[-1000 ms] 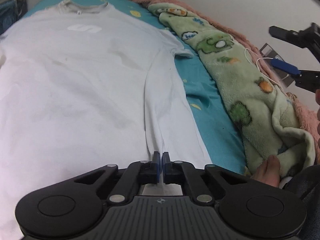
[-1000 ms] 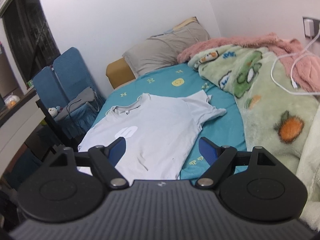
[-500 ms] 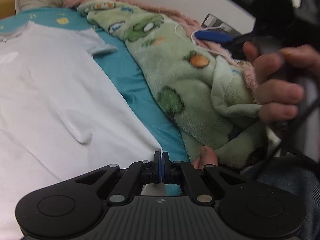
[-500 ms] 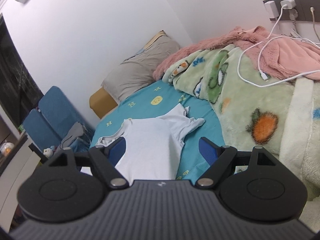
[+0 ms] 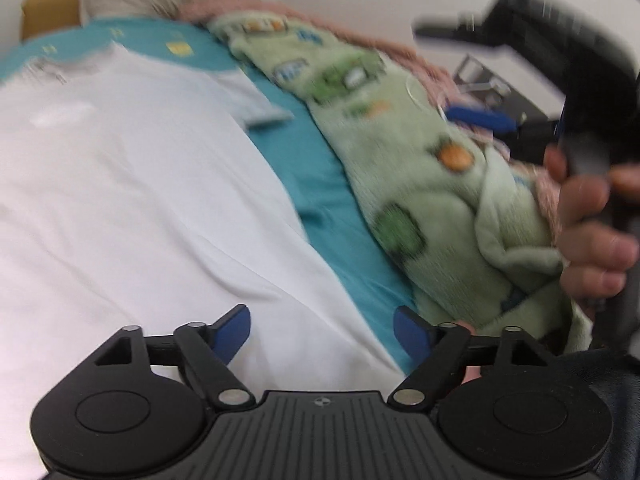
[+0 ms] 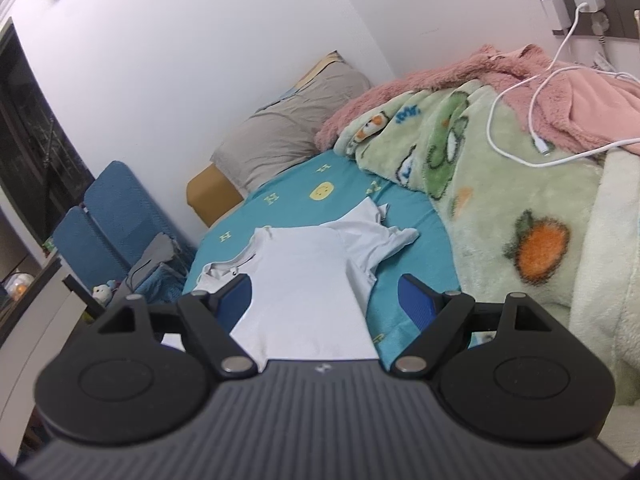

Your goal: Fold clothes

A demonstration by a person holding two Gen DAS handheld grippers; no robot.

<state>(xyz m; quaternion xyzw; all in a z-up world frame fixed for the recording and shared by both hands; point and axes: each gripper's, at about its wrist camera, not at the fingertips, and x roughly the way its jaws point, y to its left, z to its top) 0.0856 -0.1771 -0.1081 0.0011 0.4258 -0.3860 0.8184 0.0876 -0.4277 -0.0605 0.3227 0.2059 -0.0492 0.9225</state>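
The white T-shirt (image 6: 304, 280), spread on the bed (image 6: 404, 216), looks light and limp, best pinched at hem or sleeve edge; both the left gripper (image 5: 322, 330) and right gripper (image 6: 326, 302) have jaws spread, empty.

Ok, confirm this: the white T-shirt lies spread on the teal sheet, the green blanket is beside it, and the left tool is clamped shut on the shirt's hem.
Not quite. The left tool is open, its blue fingers spread apart above the white T-shirt, gripping nothing; the left wrist view shows it. The rest holds: the shirt lies on the teal sheet, with the green blanket beside it.
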